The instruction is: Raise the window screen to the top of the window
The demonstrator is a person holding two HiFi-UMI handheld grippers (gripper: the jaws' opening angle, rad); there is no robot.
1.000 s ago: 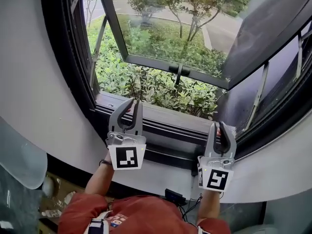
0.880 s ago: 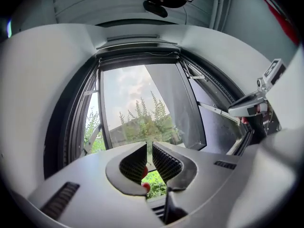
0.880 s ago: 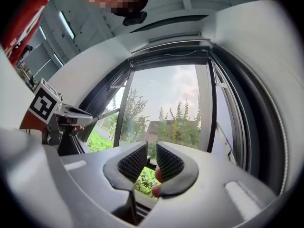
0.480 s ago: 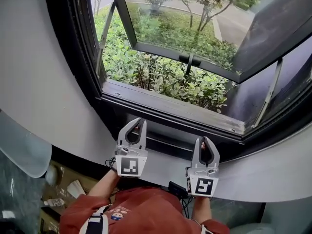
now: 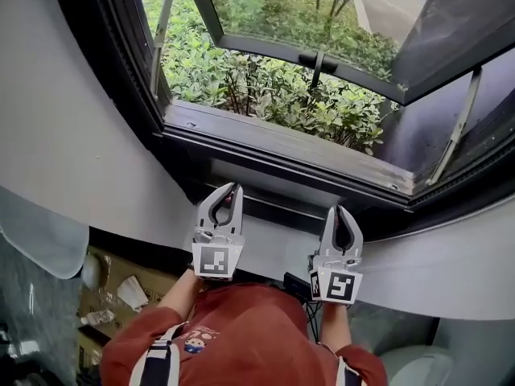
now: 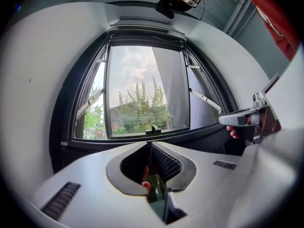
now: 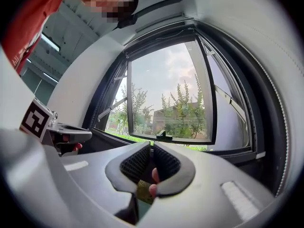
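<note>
Jaws of left gripper [image 5: 228, 189] stood together at the tips w/ nothing btwn them; right gripper [image 5: 339, 212] jaws had just been closing and met at the tips too, nothing caught btwn. Both pointed at the foot of the window frame [image 5: 290, 147], tips close to a dark bar [image 5: 278, 210] running low under the sill, prob. the window screen's bottom edge but couldn't tell for sure, so screen sat low, not up top. Beyond, glass sash [image 5: 265, 45] hung open outward over green shrubs [image 5: 265, 95]; person's red top [image 5: 233, 336] showed below the grippers.
</note>
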